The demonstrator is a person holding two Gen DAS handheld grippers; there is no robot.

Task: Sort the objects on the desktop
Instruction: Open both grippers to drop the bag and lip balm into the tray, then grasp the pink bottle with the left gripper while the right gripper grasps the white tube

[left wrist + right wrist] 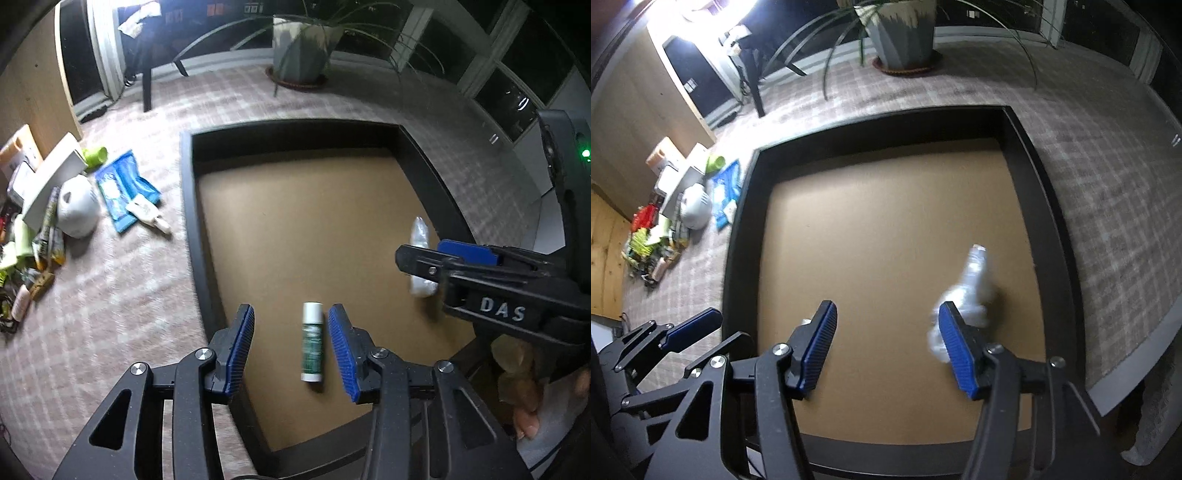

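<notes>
A black-rimmed tray (pixel 188 206) with a brown floor lies on the carpet. On its floor lies a white and green tube (pixel 312 341), between the jaws of my left gripper (pixel 291 310), close to the right pad (pixel 341 339); neither pad presses on it. The left gripper is open. My right gripper (pixel 887 305) is open wide over the tray (pixel 738 240) with nothing between its fingers. A crumpled clear plastic wrapper (pixel 975 280) lies on the tray floor just outside its right finger. The left wrist view shows the wrapper (pixel 419 236) partly hidden behind the right gripper (pixel 421 253).
A heap of loose items sits on the carpet left of the tray: a white round object (pixel 77 210), a blue packet (pixel 122 188), a green cup (pixel 94 155). A potted plant (pixel 303 48) stands behind the tray. A person's hand (pixel 524 417) shows at the lower right.
</notes>
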